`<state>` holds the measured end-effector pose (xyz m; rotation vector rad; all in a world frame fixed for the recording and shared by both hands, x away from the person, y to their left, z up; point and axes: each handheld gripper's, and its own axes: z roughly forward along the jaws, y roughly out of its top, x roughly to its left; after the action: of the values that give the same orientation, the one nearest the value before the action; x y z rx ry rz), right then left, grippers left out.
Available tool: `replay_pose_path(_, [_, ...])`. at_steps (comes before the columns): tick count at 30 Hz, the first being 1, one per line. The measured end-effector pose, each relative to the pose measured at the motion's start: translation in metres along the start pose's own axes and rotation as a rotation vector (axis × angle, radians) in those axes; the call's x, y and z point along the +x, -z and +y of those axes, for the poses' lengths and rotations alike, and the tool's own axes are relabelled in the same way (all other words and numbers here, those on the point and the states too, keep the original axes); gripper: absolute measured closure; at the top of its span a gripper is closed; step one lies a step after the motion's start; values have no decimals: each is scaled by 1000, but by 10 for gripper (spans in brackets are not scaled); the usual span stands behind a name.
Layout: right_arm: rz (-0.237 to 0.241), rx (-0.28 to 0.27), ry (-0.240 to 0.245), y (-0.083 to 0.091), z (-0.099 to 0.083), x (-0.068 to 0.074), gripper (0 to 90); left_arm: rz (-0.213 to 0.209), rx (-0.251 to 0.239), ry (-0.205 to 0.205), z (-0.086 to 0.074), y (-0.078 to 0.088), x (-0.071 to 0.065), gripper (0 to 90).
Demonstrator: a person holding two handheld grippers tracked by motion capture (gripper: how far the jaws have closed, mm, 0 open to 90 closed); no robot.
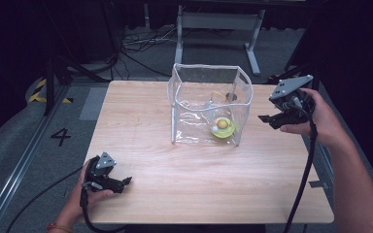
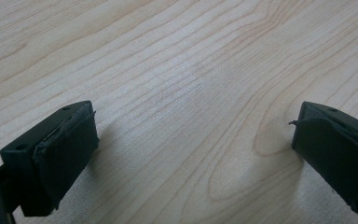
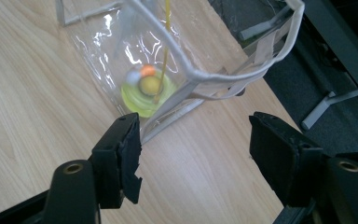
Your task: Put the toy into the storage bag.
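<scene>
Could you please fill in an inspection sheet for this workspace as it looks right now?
Surface: light wooden table, bare in front.
Job's things: clear plastic bag standing open at mid-table, a yellow-green item inside on its bottom.
Clutter: nothing seen on the table.
Grippers: left gripper low at the near-left edge, fingers apart, empty; right gripper beside the bag, open, empty.
Cables: one trails from each gripper; more lie on the floor behind.
Surroundings: grey floor, a "4" marking, white stand.

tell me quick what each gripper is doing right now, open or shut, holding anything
Left gripper: open, empty, low over the table.
Right gripper: open, empty, beside the clear bag.
</scene>
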<state>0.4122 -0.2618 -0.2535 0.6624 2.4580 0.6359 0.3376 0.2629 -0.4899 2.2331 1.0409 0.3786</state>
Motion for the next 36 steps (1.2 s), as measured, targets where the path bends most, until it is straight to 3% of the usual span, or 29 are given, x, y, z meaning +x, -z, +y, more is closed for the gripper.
replay_pose_path(9, [-14,-34,-16,-9,-34,19,278,0,-2,0,0,0,0,5])
replay_pose_path(25, [-56,-1,-42,-47,-87,49,227,0,-1,0,0,0,0,5])
replay_pose_path(28, [-47,6,-39,-55,-100,57,213,0,1,0,0,0,0,5])
replay_pose_path(36, [-26,-29,-98,-73,-140,72,207,1,1,-4,0,0,0,5])
